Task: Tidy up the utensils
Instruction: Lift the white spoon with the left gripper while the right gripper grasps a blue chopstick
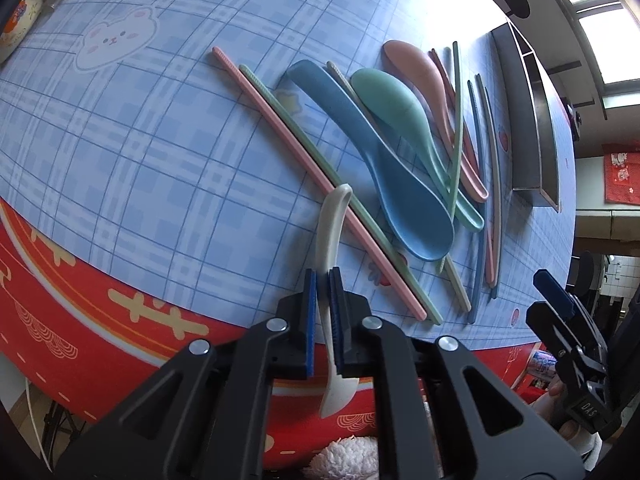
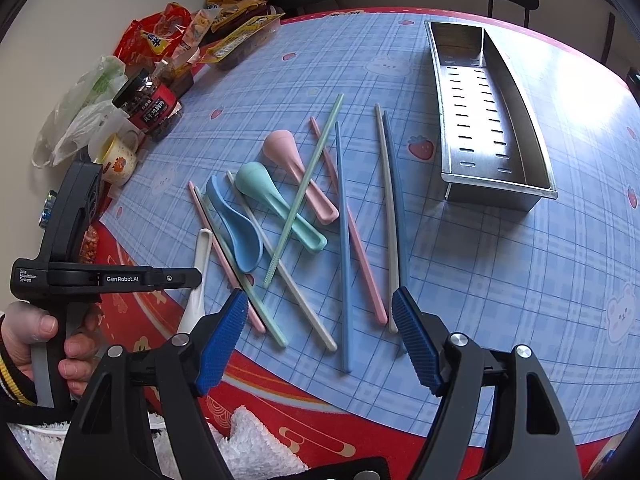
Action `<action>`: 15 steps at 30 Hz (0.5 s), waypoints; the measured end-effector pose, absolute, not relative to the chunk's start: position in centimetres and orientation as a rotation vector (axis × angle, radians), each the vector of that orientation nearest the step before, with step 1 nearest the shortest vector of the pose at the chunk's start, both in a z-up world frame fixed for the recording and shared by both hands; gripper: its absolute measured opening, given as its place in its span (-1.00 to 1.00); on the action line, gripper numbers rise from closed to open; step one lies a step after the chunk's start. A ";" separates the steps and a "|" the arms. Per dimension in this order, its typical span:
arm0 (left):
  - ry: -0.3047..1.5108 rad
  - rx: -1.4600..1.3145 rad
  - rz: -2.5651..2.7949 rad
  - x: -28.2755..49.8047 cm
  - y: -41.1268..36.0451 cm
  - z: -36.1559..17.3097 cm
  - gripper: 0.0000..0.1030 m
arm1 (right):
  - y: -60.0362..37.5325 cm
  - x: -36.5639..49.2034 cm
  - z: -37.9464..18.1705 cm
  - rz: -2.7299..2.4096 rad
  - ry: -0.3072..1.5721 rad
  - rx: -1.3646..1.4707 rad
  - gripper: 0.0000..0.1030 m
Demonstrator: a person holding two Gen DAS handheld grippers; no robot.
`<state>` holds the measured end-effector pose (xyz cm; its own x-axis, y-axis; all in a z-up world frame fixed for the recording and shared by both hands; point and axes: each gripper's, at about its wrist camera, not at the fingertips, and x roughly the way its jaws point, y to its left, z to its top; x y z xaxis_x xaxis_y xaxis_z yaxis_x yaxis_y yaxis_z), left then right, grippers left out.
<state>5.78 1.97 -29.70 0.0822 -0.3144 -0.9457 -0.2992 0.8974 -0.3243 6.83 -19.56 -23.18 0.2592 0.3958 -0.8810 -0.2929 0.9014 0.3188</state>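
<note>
blue plaid tablecloth is strewn with utensils. white spoon, light, stiff and slippery, is pinched mid-handle by left gripper; right gripper is held spread, tray at 1 o'clock.

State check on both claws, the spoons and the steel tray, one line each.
Left claw: shut on the white plastic spoon.
White plastic spoon: gripped mid-handle, bowl end past the table edge.
Right claw: open, holding nothing.
Blue plastic spoon: lying on the table, bowl up.
Green plastic spoon: lying on the table, a green chopstick across it.
Pink plastic spoon: lying on the table.
Slotted steel tray: empty.
</note>
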 end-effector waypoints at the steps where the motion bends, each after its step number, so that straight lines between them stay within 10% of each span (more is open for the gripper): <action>1: 1.515 -0.492 -0.012 5.4 2.1 -29.7 -0.78 | -19.5 6.8 -23.2 0.469 1.224 0.097 0.39; 15: 1.527 -0.387 -0.063 4.1 0.4 -29.7 -0.63 | -18.6 6.5 -23.5 0.470 1.236 0.091 0.39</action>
<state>4.06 0.39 -29.66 0.0553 -0.2789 -0.9587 -0.1994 0.9378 -0.2843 6.55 -18.65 -23.47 0.2461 0.3926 -0.8862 -0.2955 0.9012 0.3172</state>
